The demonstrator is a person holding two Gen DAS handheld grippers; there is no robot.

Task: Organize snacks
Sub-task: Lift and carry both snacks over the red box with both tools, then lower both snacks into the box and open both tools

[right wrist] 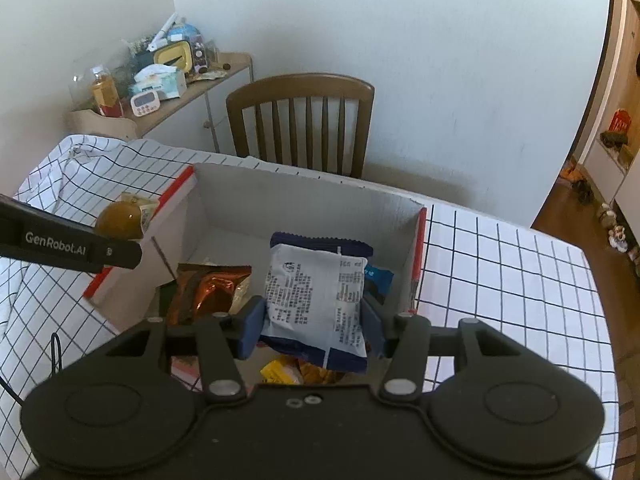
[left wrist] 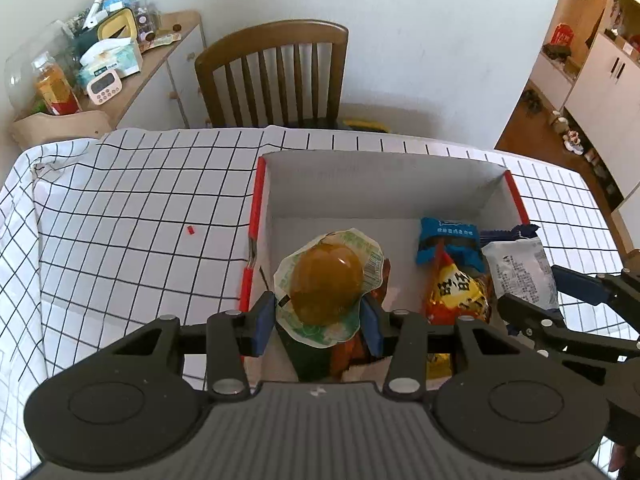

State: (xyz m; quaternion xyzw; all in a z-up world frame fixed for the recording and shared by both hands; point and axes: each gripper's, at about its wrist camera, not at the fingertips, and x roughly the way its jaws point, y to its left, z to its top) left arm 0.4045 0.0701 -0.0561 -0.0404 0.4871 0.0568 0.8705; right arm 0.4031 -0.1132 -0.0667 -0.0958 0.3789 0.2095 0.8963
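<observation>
An open cardboard box (left wrist: 384, 184) with red edges stands on the checked tablecloth. My left gripper (left wrist: 318, 322) is shut on a jelly cup (left wrist: 326, 280) with an amber dome and holds it over the box's left side. My right gripper (right wrist: 314, 326) is shut on a white and blue snack packet (right wrist: 316, 296) over the box (right wrist: 304, 204); it also shows in the left wrist view (left wrist: 520, 272). Inside lie a yellow-orange bag (left wrist: 460, 292), a blue packet (left wrist: 446, 240) and a copper foil bag (right wrist: 208, 292). The jelly cup shows in the right wrist view (right wrist: 118, 220).
A small red scrap (left wrist: 191, 230) lies on the tablecloth (left wrist: 132, 216) left of the box. A wooden chair (left wrist: 276, 76) stands behind the table. A cluttered side cabinet (left wrist: 104, 64) is at the back left.
</observation>
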